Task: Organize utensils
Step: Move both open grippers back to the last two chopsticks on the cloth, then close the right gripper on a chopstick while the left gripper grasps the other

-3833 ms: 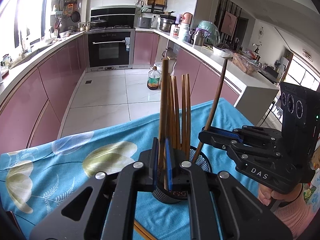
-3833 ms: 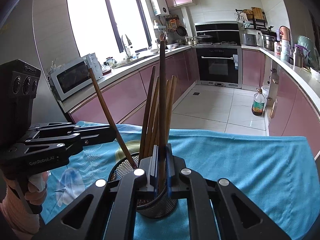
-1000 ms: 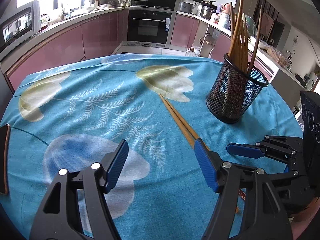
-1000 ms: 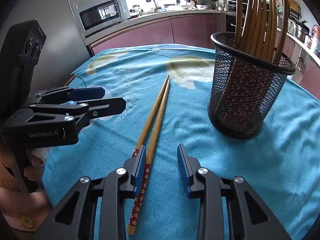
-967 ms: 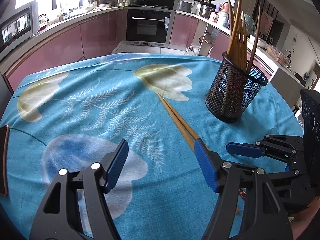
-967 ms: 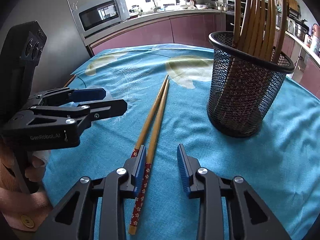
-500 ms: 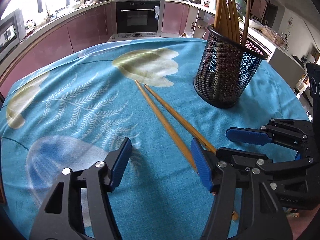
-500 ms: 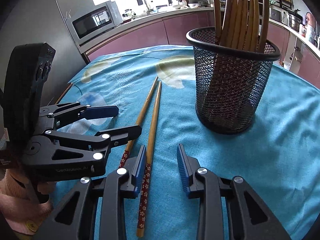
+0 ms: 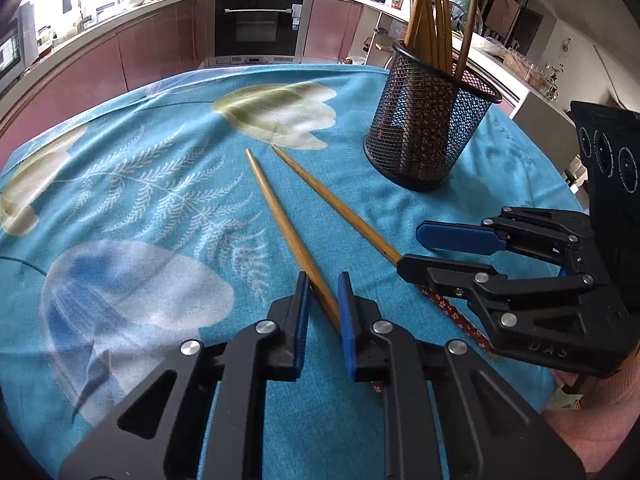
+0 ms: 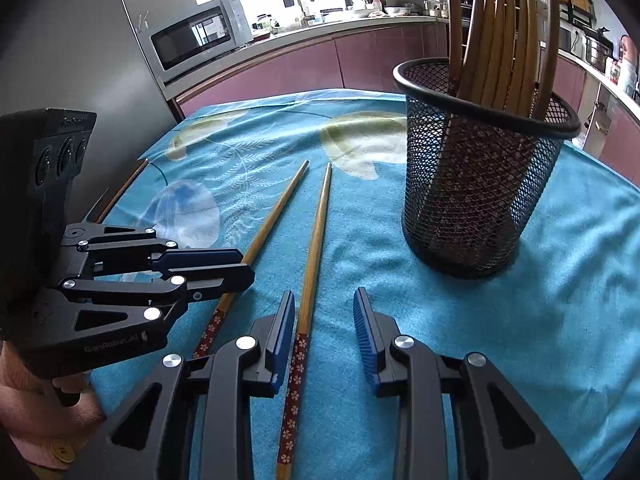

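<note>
Two tapered wooden chopsticks (image 9: 276, 208) on terry tabletop (image 9: 160, 184) | round mesh holder (image 9: 428, 128) | left gripper (image 9: 322, 300) jaws just closed, pinching one | right gripper (image 10: 324, 332) jaws spread

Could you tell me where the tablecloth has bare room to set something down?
The tablecloth is bare across the printed flowers, left of the two loose chopsticks, and also right of the mesh holder toward the edge. It is crowded near the chopsticks' patterned ends, where the left gripper and right gripper work.

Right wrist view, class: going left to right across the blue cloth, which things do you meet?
Left claw → chopstick under it → second chopstick → mesh holder of chopsticks.
</note>
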